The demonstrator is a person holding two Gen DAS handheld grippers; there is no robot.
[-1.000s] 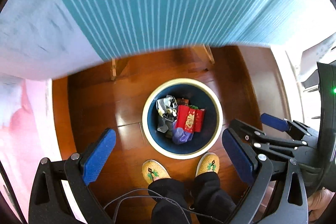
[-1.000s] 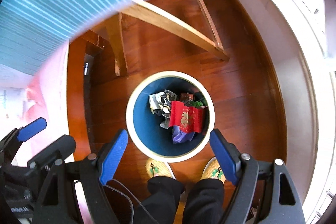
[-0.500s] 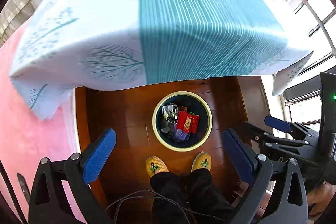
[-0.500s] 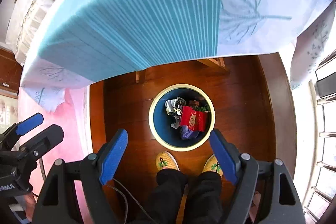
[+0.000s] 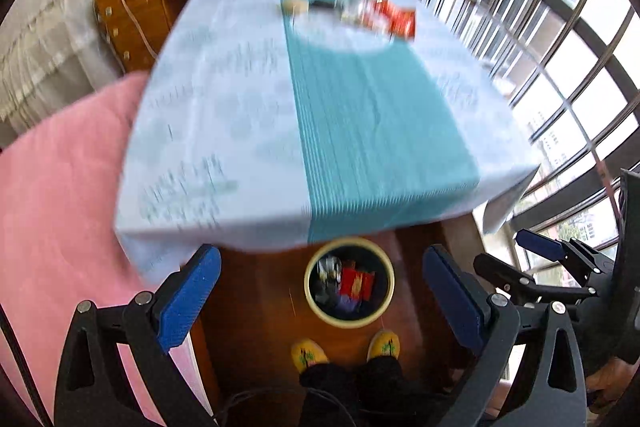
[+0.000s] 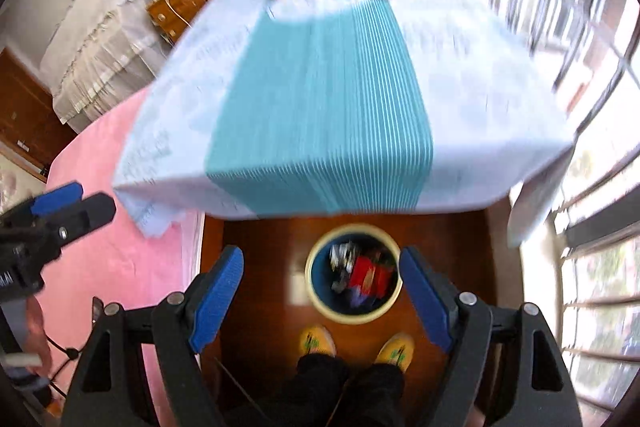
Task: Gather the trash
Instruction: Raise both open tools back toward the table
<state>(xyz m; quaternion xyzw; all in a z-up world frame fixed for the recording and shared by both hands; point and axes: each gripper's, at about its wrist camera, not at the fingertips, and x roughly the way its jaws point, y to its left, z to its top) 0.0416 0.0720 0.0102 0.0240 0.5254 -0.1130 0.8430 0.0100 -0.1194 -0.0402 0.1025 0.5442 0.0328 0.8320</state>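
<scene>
Change: Both grippers have gone up high. A moment ago they hung low over the bin, with the table edge above them. Now the whole table top shows from above.
What it means: I think the drop into the bin is done and it is time to get more trash from the table.
Table (image 5: 224, 131): It is big, with a white and teal cloth. It fills the middle of both views. The pictures are blurry.
Pink cover (image 5: 60, 167): It lies to the left of the table.
Bin (image 5: 316, 307): It is round and stands on the wood floor, just in front of the table edge. It already holds a red wrapper and some other scraps.
Feet (image 5: 308, 355): Two yellow slippers stand just beside the bin.
Trash on the table (image 5: 384, 15): A red packet and a few small things lie at the far end of the table, well apart from the grippers. They are too blurry to name.
Left gripper (image 5: 320, 287): Its jaws are spread wide with nothing between them. It points down at the bin and floor.
Right gripper (image 6: 322, 291): Its jaws are also spread wide and hold nothing. It points down the same way, beside the left one.
</scene>
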